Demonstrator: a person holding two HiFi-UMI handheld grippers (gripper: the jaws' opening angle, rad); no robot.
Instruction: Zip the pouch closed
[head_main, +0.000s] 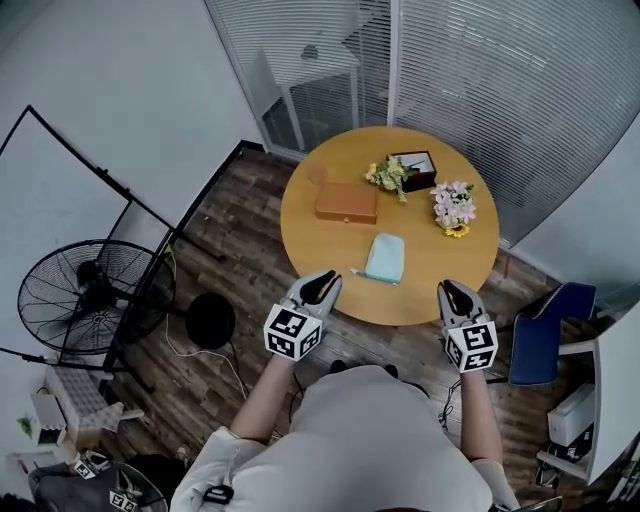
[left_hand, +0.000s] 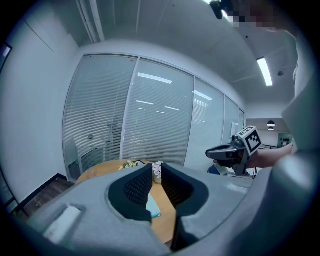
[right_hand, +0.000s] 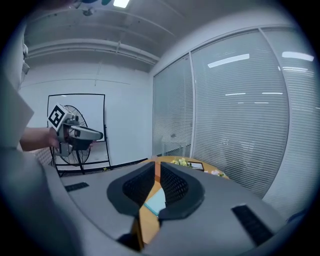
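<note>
A light blue pouch (head_main: 385, 258) lies flat on the round wooden table (head_main: 330, 250), near its front edge, with a small white pull sticking out at its near left corner. My left gripper (head_main: 325, 278) hovers at the table's front left rim, jaws together and empty. At the front right rim my right gripper (head_main: 446, 288) is likewise shut with nothing in it. Both are short of the pouch. A sliver of the pouch (left_hand: 152, 206) shows below the left gripper (left_hand: 156, 167). The pouch (right_hand: 156, 202) also shows through the right gripper (right_hand: 156, 165).
On the table behind the pouch sit a brown flat box (head_main: 346, 202), a yellow flower bunch (head_main: 388, 174), a dark framed tray (head_main: 415, 165) and a pink flower pot (head_main: 454, 207). A floor fan (head_main: 85, 295) stands left, a blue chair (head_main: 545, 345) right, glass partitions behind.
</note>
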